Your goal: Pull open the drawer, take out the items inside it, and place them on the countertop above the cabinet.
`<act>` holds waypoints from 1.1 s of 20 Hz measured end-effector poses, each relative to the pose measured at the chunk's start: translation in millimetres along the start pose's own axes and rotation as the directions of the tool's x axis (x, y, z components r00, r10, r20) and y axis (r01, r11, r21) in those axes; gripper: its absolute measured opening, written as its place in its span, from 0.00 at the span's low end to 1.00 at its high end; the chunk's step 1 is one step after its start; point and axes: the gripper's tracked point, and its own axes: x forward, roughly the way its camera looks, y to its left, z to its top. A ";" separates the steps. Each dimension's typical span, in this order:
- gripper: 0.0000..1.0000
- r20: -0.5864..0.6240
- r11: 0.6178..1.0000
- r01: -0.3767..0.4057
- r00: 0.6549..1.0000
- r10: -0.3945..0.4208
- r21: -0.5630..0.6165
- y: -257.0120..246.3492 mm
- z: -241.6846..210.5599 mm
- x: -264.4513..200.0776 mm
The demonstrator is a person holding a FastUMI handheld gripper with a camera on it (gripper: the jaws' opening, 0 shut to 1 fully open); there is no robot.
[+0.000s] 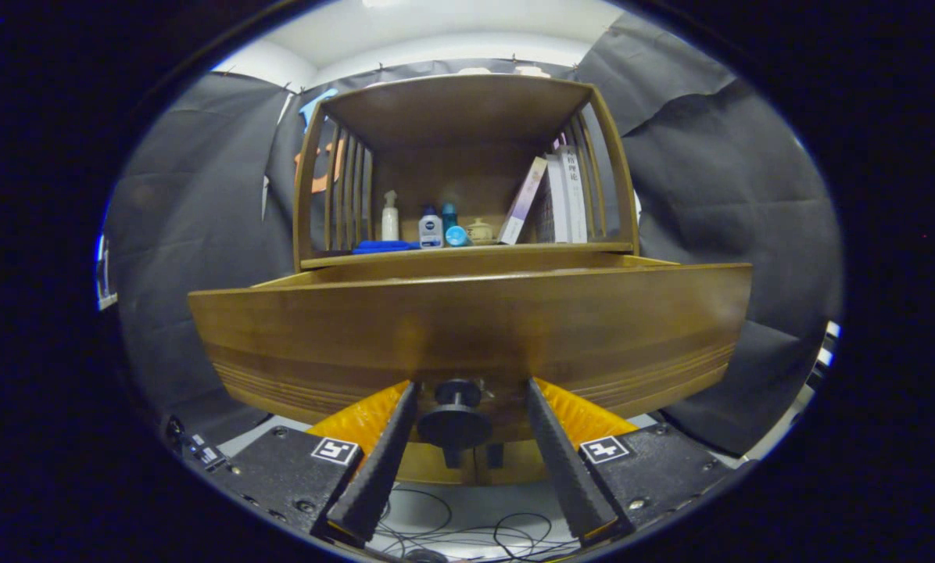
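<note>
Straddling the knob point(456, 416), gripper point(470, 387) fingers sit apart either side, not pinching. Drawer point(467, 336) part-open just ahead; contents hidden. Risk: pulling ungripped, fingers slip off knob.

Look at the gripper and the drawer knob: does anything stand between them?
Nothing visible does. The knob sits in the gap between the open fingers of the gripper, on the front of the drawer, which is already pulled out.
</note>
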 end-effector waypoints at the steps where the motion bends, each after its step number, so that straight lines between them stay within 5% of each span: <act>1: 0.88 0.010 1.000 0.005 1.000 -0.005 -0.004 0.1 1.7 0.5; 22: 0.90 -0.037 0.998 -0.011 0.999 0.009 -0.068 -0.5 16.0 7.7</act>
